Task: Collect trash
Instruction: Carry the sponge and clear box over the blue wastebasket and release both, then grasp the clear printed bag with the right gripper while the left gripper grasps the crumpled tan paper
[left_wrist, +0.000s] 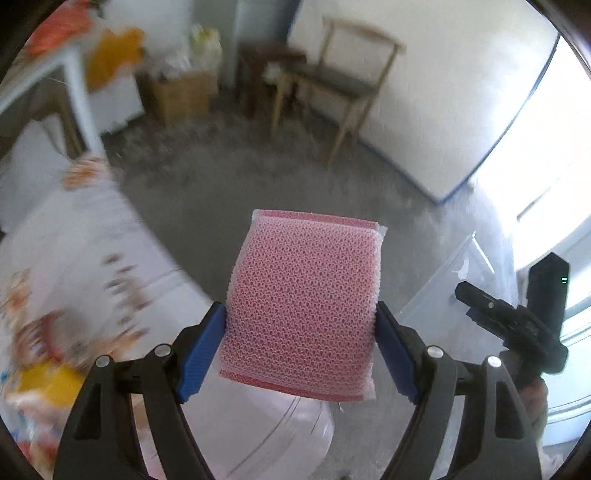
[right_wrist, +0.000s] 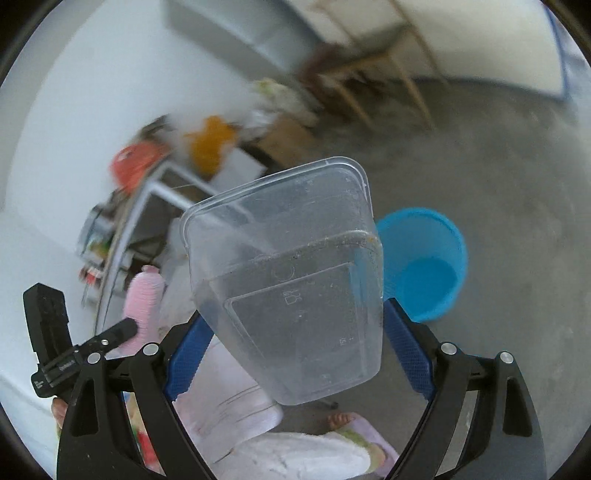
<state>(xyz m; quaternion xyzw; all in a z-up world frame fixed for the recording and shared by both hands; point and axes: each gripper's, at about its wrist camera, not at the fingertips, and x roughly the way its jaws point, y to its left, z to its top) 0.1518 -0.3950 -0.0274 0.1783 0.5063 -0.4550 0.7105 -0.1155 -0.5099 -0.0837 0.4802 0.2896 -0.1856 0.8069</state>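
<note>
2 grippers are in my hands, and each one has hold of something. My left gripper has its jaws spread wide, and the blue pads press on both sides of a pink sponge. The sponge has a bumpy net skin and sticks up past the fingertips, tilted a little. My right gripper is spread wide too, and its blue pads squeeze a clear plastic box from both sides. The box has no lid. Its open top points away from me and its flat bottom faces my camera. Small bits of dirt stick to its walls.

Just past the right pad of my right gripper, down on the gray floor, stands a blue bin. Its open mouth faces up and I can see its blue bottom. The clear box hides the bin's left edge.

From my right gripper I can see my left gripper off to the left, with the pink sponge poking up from it. From my left gripper I can see my right gripper far to the right, with the clear box showing faintly.

Far ahead of both grippers stands a wooden chair by a white wall. A brown cardboard box sits to the left of the chair. A white table with blurry orange things on it is off to the left.

Below my right gripper I see my light clothes and 1 bare foot.
</note>
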